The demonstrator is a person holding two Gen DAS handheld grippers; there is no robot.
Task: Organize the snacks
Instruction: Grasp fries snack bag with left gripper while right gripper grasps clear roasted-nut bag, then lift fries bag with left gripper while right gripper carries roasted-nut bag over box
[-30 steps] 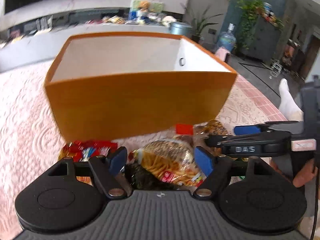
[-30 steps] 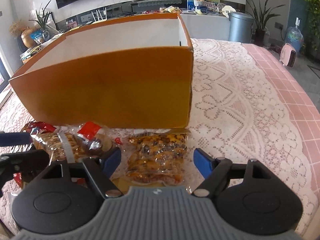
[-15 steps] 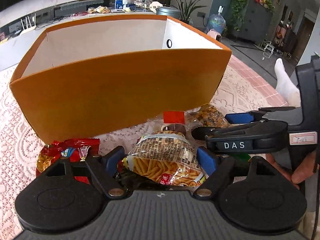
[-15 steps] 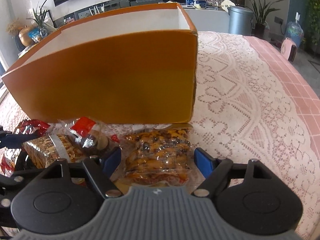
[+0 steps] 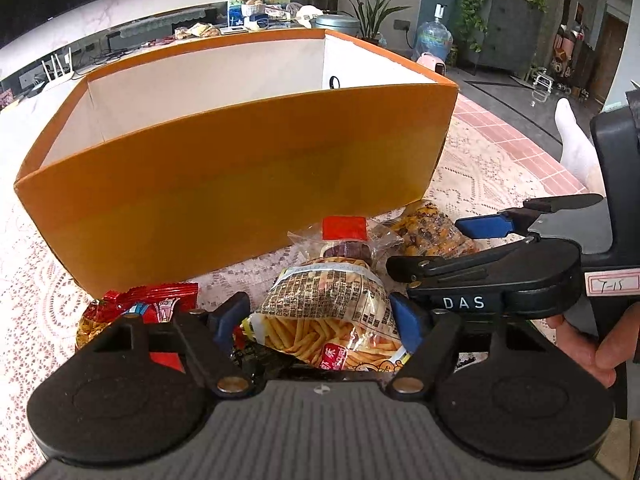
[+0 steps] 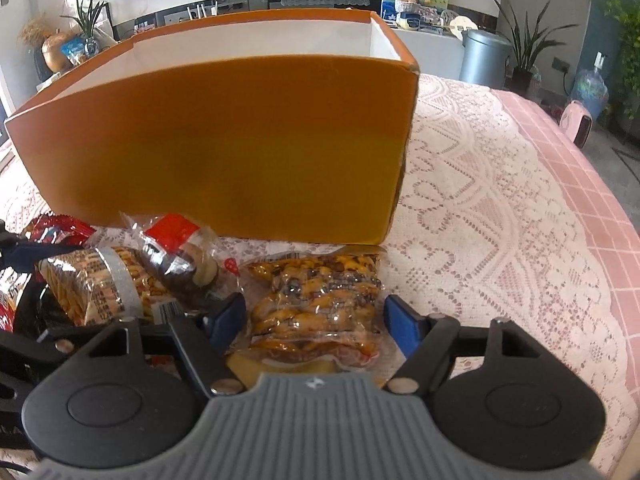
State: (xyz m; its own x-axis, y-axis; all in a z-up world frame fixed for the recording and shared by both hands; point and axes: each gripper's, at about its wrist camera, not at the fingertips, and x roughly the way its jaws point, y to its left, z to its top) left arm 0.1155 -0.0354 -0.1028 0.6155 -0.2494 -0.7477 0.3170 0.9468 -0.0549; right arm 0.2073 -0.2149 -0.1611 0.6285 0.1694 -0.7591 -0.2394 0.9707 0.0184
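Observation:
An open orange box (image 5: pixel 248 176) with a white inside stands on the lace tablecloth; it also shows in the right wrist view (image 6: pixel 224 152). My left gripper (image 5: pixel 320 316) is open, its jaws on either side of a bag of fried sticks (image 5: pixel 328 316). My right gripper (image 6: pixel 316 316) is open around a clear yellow-brown snack pack (image 6: pixel 316 300). A clear pack with a red label (image 5: pixel 344 240) lies between them, and a red packet (image 5: pixel 148 300) lies at the left. The right gripper shows in the left wrist view (image 5: pixel 480 272).
The lace tablecloth (image 6: pixel 480 216) covers the table to the right of the box. The table's pink right edge (image 6: pixel 580 184) falls off toward the floor. A person's hand (image 5: pixel 600 340) holds the right gripper. A cabinet with clutter stands behind.
Both grippers have come lower and closer to the snacks. The box now sits larger and more level in both views. The jaws have stayed open.

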